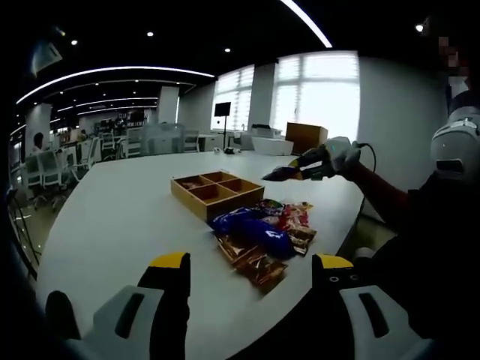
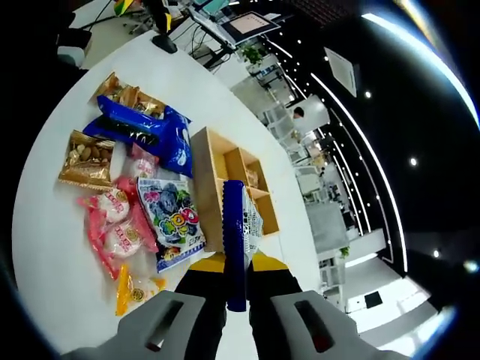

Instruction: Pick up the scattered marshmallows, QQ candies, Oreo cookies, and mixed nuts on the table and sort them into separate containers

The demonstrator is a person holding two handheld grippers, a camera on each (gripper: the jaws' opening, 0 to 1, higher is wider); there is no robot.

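My right hand-held gripper (image 2: 235,266) is clamped on a blue Oreo pack (image 2: 234,240), held above wooden divided box (image 2: 225,187). Left hand-held gripper (image 1: 251,262) jaws apart, empty. Other snack packs (image 1: 259,236) lie on white bench (image 1: 120,210) beside box.

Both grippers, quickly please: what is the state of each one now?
Left gripper: jaws open, holding nothing.
Right gripper: jaws shut on a blue packet.

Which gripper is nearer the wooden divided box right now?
Right. The right gripper, shut on a blue packet, hovers just beyond the wooden box. The left gripper is open and sits back at the table's near edge, with the snack pile between.
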